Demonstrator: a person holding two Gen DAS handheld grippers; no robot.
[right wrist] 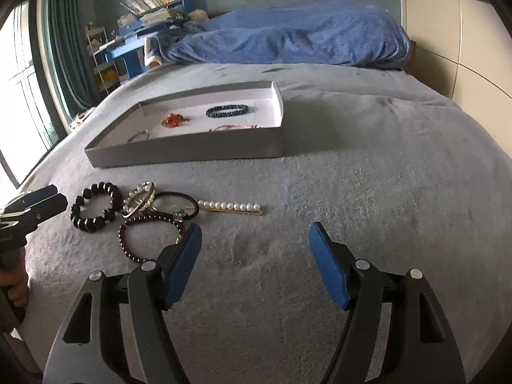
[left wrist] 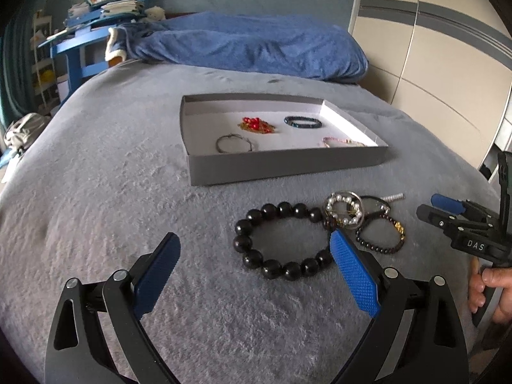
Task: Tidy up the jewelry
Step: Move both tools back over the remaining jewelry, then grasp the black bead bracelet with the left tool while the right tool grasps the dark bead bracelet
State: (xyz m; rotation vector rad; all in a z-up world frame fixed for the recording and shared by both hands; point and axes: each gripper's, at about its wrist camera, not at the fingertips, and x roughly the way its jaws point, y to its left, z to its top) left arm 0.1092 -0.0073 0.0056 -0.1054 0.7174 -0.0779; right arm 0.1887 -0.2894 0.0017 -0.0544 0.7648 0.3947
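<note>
The left gripper (left wrist: 254,275) stands wide open over the grey bedspread (left wrist: 105,192) with nothing between its blue pads; its right pad sits just beside the rim of the large black bead bracelet (left wrist: 283,241), apparently without pressing on it. The right gripper (right wrist: 254,257) is also empty and well parted, its jaws spread over bare blanket, with its left pad close to the small dark bead bracelet (right wrist: 150,233). Just beyond lie the remaining loose pieces in a touching cluster: a pearl ring-shaped piece (right wrist: 139,203) resting on a black hair tie (right wrist: 177,204), and a pearl hair clip (right wrist: 228,207) lying a little apart to the right. Farther back sits the shallow grey box (right wrist: 192,150), already holding a red piece, a dark blue bracelet, a thin wire bangle and a pink chain. The big bracelet looks fairly heavy for jewellery and probably strung on elastic, so it should drape once lifted; its glossy round beads may slip, so pinching across one side of the loop, pads on a single bead, seems safest. The pearl pieces look light and more delicate, and being tangled they may drag neighbours along.
</note>
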